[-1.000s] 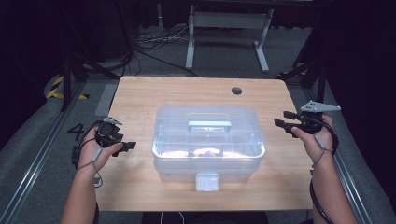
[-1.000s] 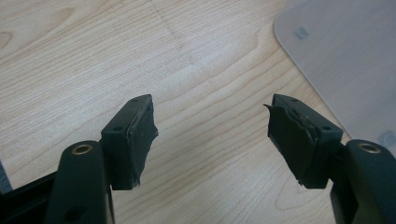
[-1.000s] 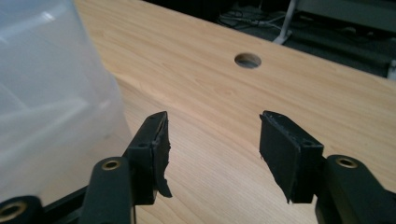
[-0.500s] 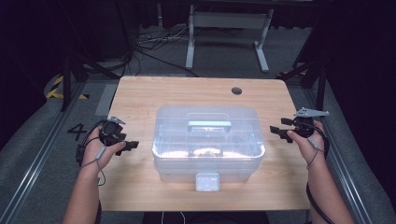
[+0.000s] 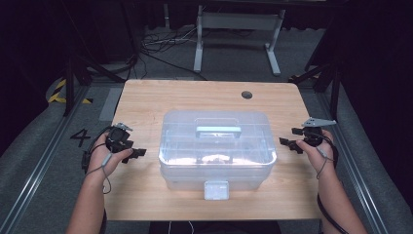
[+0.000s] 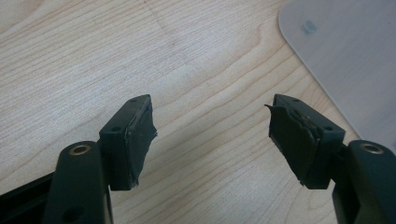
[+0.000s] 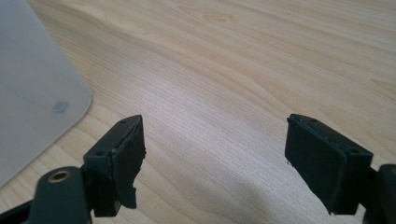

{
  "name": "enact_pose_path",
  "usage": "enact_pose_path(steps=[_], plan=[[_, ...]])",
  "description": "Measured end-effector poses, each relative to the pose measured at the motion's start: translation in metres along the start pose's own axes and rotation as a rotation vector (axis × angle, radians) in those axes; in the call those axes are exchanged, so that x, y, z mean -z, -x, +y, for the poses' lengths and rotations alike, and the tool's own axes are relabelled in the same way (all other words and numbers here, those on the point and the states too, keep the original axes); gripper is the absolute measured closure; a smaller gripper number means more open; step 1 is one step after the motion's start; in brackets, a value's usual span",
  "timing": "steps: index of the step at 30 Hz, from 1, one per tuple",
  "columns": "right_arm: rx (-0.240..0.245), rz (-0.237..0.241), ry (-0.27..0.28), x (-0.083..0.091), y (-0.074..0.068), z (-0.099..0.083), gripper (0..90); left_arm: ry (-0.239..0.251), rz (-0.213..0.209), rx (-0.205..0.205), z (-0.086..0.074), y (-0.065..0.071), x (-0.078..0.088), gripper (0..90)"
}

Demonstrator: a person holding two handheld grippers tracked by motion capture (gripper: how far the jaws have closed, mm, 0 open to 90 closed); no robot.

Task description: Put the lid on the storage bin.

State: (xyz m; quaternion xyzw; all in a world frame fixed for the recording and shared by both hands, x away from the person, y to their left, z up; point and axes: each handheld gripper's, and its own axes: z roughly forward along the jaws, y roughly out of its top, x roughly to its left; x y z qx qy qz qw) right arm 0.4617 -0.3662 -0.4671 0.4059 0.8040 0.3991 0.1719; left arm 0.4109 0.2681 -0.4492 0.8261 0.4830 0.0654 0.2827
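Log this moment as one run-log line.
left hand-held gripper: open, empty | right hand-held gripper: jaws just opening, empty | clear plastic box: closed, between both, untouched

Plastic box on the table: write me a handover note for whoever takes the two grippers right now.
Left gripper: open, nothing between the jaws, held just left of the box, not touching it.
Right gripper: jaws have just been opening, now wide and empty, just right of the box, apart from it.
Box: clear plastic, lid on, handle lying flat on top, front latch looks down. It sits mid-table.
Done: nothing on the box yet.
Left: likely bring both grippers in to the box's sides or work the latch.
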Motion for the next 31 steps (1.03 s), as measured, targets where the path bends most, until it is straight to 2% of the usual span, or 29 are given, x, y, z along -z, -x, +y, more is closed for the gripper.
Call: enact_pose_path(steps=[3, 7, 11, 14, 19, 31], plan=[[0.013, 0.020, -0.021, -0.002, 0.000, -0.003, 16.1, -0.007, -0.005, -0.006, 0.000, 0.000, -0.001, 31.4], [0.024, 0.056, -0.020, -0.004, 0.002, -0.007, 16.5, -0.007, -0.013, -0.012, 0.000, 0.001, -0.003, 31.3], [0.091, 0.100, -0.026, -0.008, -0.001, -0.011, 16.2, -0.009, -0.016, -0.016, 0.000, 0.001, -0.005, 31.2], [0.101, 0.107, -0.032, -0.012, -0.002, -0.013, 16.2, -0.012, -0.021, -0.021, 0.000, 0.002, -0.006, 31.1], [0.132, 0.098, -0.088, -0.016, -0.006, -0.016, 16.2, -0.014, -0.023, -0.032, 0.000, 0.002, -0.007, 31.0], [0.116, 0.091, -0.097, -0.022, -0.011, -0.018, 16.2, -0.005, -0.018, -0.021, -0.001, 0.000, -0.007, 30.5]])
